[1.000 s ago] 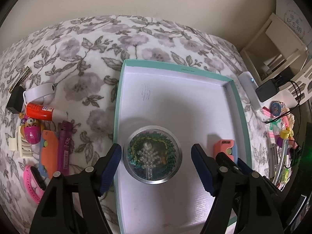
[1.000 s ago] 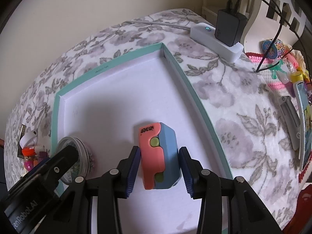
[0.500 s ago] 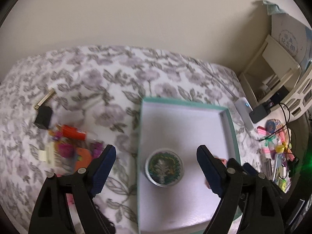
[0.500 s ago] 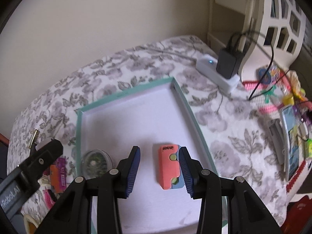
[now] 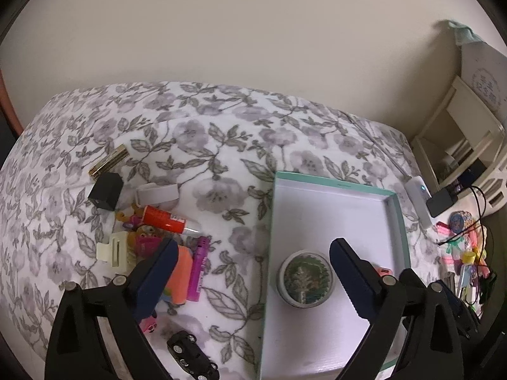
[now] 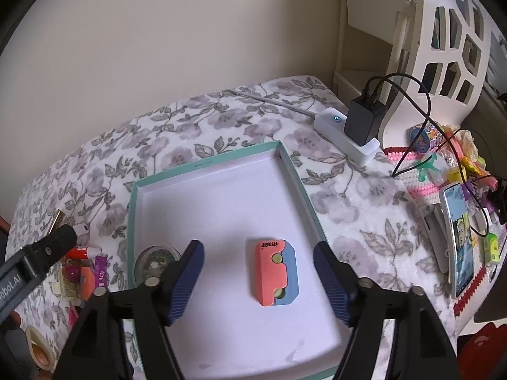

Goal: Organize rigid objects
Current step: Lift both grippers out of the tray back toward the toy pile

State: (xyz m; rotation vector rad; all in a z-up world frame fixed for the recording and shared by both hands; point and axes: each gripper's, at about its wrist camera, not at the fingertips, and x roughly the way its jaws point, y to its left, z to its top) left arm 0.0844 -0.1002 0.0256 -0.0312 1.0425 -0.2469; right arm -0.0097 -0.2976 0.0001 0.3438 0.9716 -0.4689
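The teal-rimmed tray [image 6: 298, 174] lies on a bed under a floral bedspread [image 5: 221, 145] and now holds two items. The pink-and-blue case [image 6: 276, 272] lies flat on the tray floor toward its right wall. The round tin [image 5: 305, 280] with a clear decorated lid sits near the tray's left wall.

Right gripper [image 6: 258, 281]: its jaws have just been opening. A second ago the pads flanked the case closely; now they stand wide, clear of it and above it, with nothing held. The case is released.

Left gripper [image 5: 252, 280]: its jaws have also just been opening and now stand near full width, empty. The tin has shrunk in the left wrist view, so this gripper has drawn back from it.

Judgement: both placements are complete. The remaining loose pile lies left of the tray, well apart from it: red glue tube [image 5: 164, 218], purple marker [image 5: 198, 272], orange block [image 5: 180, 272], cream clip [image 5: 114, 250], black toy car [image 5: 193, 354]. One of these is the probable next pick.
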